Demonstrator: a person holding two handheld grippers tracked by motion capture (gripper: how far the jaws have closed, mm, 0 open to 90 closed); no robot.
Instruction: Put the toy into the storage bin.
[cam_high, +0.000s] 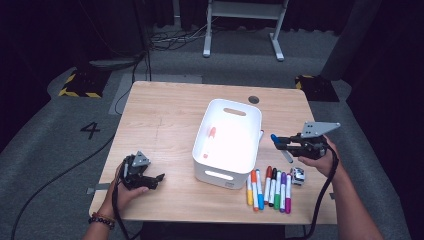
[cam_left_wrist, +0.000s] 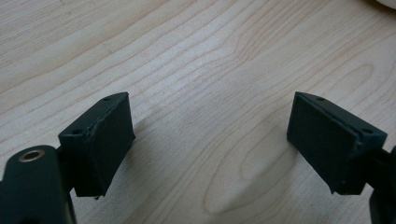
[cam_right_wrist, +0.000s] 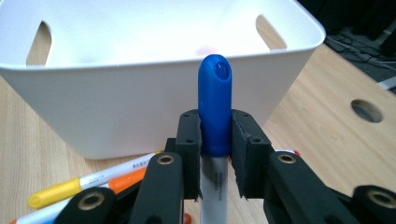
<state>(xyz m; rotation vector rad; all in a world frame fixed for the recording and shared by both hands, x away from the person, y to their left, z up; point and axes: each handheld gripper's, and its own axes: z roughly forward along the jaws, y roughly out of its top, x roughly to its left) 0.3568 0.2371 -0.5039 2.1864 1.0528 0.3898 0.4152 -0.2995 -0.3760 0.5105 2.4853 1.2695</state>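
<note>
Left hand-held gripper (cam_high: 159, 177) sits low on the table (cam_high: 165, 115), near its front-left corner, jaws wide apart w/ nothing between, bare wood under them. White bin (cam_high: 227, 142) stands to its right, mid-table; a red marker (cam_high: 211, 134) lies inside. Right hand-held gripper (cam_high: 278, 142) is just right of the bin, above the table, jaws clamped on a blue marker (cam_right_wrist: 214, 105) at the cap's base. Cap points toward the bin wall, white barrel runs back btwn the jaws. Below and beside this gripper, a row of markers (cam_high: 268, 189) lies on the table: yellow, orange, red, black, green, purple, pink.
</note>
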